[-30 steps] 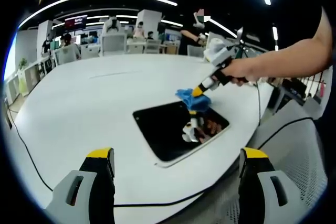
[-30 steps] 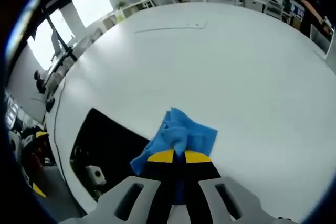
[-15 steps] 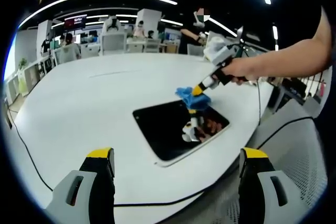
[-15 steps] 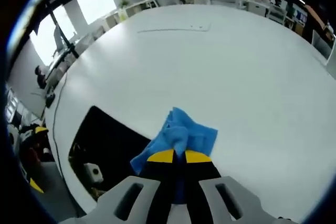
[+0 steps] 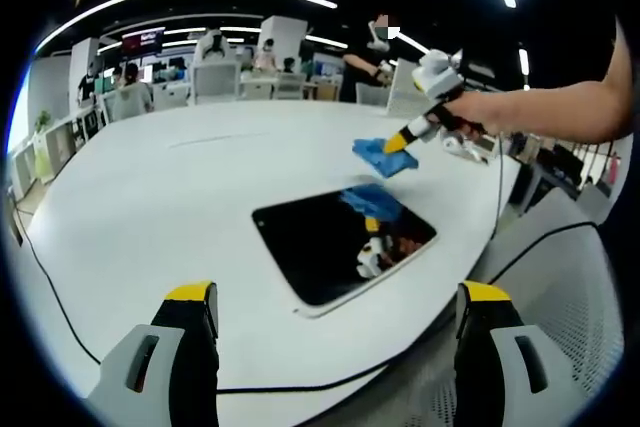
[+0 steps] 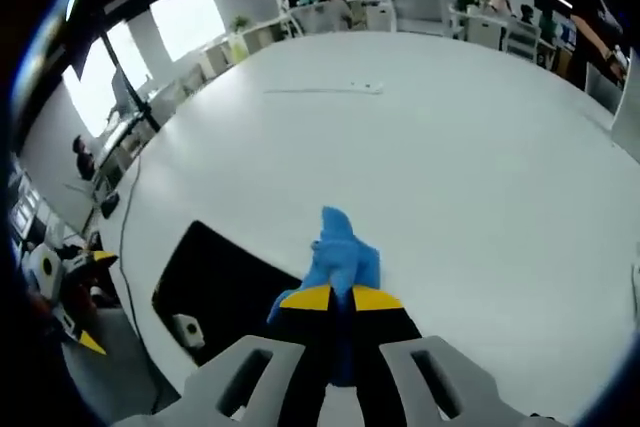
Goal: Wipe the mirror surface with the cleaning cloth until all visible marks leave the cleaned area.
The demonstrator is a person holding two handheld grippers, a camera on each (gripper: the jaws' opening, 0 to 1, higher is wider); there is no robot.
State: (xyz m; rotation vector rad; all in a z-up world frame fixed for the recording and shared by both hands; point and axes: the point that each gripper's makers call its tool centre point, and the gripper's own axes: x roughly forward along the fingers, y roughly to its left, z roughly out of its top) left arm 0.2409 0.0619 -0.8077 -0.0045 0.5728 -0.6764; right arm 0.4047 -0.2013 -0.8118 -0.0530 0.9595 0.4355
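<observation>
The mirror (image 5: 340,252) is a dark rectangular panel lying flat on the white table (image 5: 170,197), in front of my left gripper (image 5: 335,309), whose jaws stand wide open with nothing between them. A hand holds my right gripper (image 5: 404,139) in the air beyond the mirror's far edge. It is shut on the blue cleaning cloth (image 5: 380,155), which hangs clear of the glass and is reflected in it. In the right gripper view the cloth (image 6: 338,255) bunches out of the closed right gripper (image 6: 338,297), the mirror (image 6: 225,282) lies lower left, and the left gripper (image 6: 92,299) shows past it.
A black cable (image 5: 45,277) runs along the table's near left edge. A thin straight item (image 6: 320,90) lies far out on the tabletop. Chairs, desks and people (image 5: 125,87) stand in the background beyond the table. The table edge curves close behind the mirror's right side.
My right gripper has lifted the cloth off the mirror's far corner and carried it up and away over the table. The left gripper has stayed still and open.
</observation>
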